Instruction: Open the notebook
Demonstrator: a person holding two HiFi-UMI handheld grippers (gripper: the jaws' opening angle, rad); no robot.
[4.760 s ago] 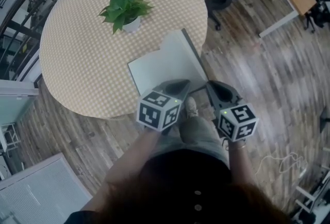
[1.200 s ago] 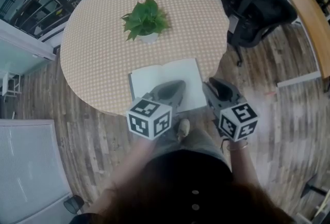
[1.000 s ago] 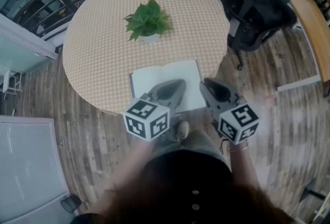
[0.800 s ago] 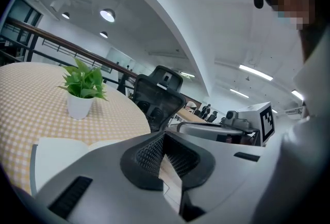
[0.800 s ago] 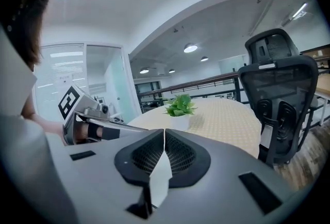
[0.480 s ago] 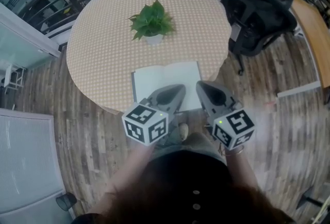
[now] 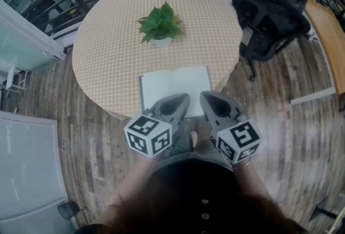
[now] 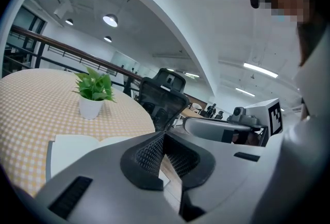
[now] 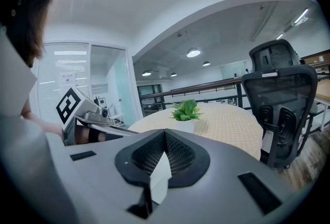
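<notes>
Left gripper [image 7: 181, 98] and right gripper [image 7: 207, 96] side by side, pointing slightly down, fingers [image 8: 147, 156] of each pressed together.

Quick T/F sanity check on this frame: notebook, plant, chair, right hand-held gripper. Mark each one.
1. The notebook lies open and flat on the table. True.
2. The potted plant stands on the notebook. False: it stands on the checked cloth beyond the notebook, apart from it.
3. The right hand-held gripper has its jaws wide apart. False: the jaws are together.
4. In the head view, a black office chair stands to the right of the table. True.
</notes>
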